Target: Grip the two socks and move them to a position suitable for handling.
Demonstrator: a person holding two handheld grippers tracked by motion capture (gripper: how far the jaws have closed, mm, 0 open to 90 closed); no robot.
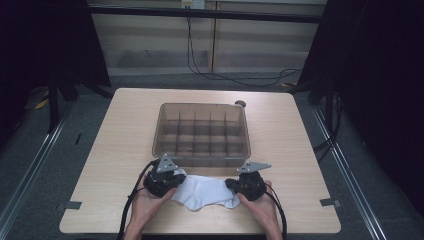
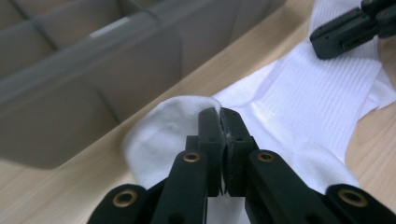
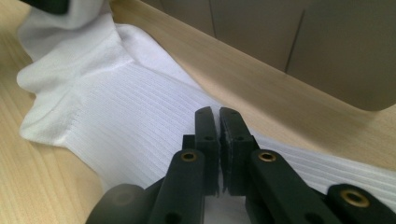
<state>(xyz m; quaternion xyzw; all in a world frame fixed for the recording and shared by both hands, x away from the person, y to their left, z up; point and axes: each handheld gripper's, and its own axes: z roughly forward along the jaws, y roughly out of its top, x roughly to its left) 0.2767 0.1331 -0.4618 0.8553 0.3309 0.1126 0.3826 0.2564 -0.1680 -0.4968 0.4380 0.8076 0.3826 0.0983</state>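
Note:
A white ribbed sock (image 1: 205, 192) lies flat on the wooden table (image 1: 125, 125), just in front of a clear divided box (image 1: 202, 161). My left gripper (image 1: 177, 181) is at the sock's left end. In the left gripper view its jaws (image 2: 219, 113) are shut, with the sock's (image 2: 303, 102) rounded toe edge pinched up at their tips. My right gripper (image 1: 231, 184) is at the sock's right end. Its jaws (image 3: 218, 112) are shut over the ribbed cuff part of the sock (image 3: 116, 107). The right gripper (image 2: 329, 43) also rests on the sock far off in the left gripper view.
The clear box (image 2: 93, 70) has several compartments and stands mid-table, its near wall (image 3: 327, 46) close behind both grippers. A small dark round thing (image 1: 240, 103) sits at the box's far right corner. Black cables (image 1: 131, 200) trail from the grippers toward the table's front edge.

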